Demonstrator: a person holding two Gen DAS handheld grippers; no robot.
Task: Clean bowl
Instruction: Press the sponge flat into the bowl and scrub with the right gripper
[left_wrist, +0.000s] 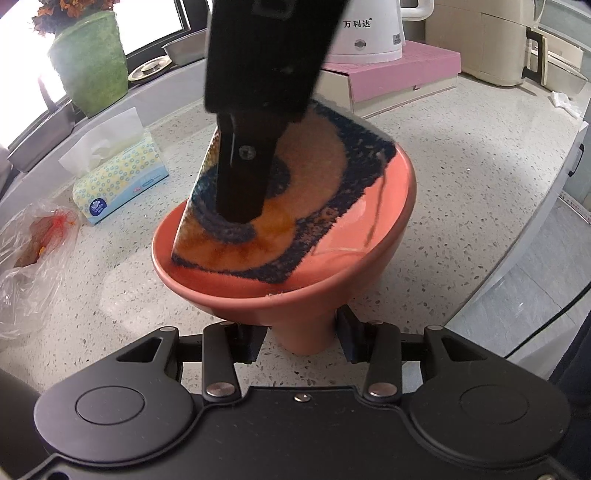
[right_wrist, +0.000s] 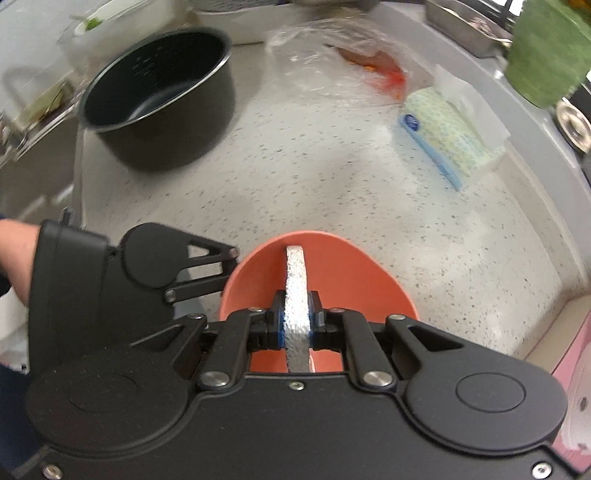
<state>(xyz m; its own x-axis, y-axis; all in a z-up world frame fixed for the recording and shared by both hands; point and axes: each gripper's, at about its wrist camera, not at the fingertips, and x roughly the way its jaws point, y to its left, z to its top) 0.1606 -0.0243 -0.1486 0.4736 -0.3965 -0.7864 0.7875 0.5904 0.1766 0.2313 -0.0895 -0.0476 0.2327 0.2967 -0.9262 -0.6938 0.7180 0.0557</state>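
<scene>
Bowl (left_wrist: 288, 295), glazed, hard, slick and breakable, is best clamped at its narrow foot, where the left gripper (left_wrist: 301, 338) pinches it, while the right gripper (right_wrist: 297, 325) squeezes a soft sponge (left_wrist: 295, 192).

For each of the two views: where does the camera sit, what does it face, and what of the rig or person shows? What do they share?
Left wrist: behind the left gripper, facing the coral footed bowl it clamps by the foot; right gripper wipes with a sponge cloth.
Right wrist: above the right gripper, looking down; a forearm shows.
Shared: bowl, cloth, tissue pack, plastic bag.
</scene>
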